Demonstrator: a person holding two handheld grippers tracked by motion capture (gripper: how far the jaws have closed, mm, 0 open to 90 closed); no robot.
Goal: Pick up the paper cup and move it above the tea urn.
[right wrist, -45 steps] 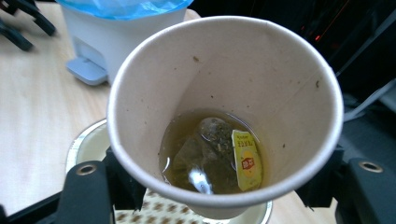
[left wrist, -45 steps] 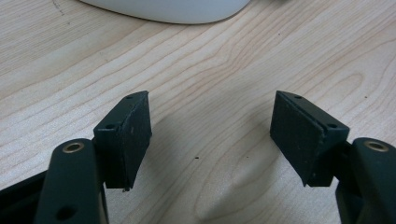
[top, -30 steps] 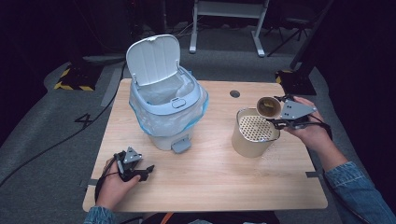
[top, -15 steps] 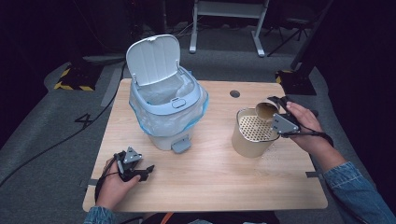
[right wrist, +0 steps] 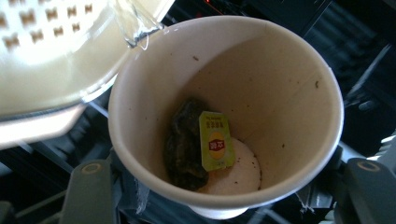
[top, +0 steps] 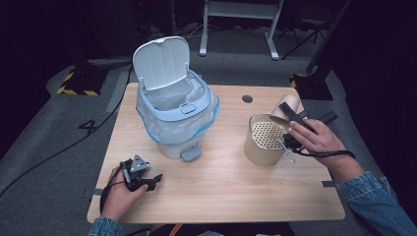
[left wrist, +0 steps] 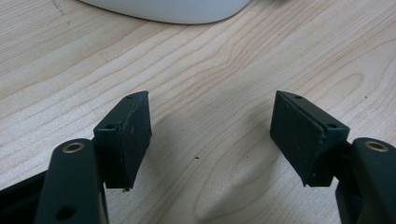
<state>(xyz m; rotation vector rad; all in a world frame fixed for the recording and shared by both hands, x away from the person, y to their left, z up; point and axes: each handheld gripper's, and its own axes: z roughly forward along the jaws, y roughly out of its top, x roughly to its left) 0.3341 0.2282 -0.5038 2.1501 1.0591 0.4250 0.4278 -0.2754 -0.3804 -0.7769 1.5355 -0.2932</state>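
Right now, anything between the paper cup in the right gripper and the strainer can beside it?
Nothing visible. The right gripper holds the paper cup tipped beside the tan strainer can, whose perforated top is uncovered. A used tea bag and its yellow tag sit in the cup. The pedal bin stands apart, lid up.

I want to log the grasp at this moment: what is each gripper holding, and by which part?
The right gripper clamps a paper cup across its lower side walls; a used tea bag lies inside. The left gripper is open, holding nothing.
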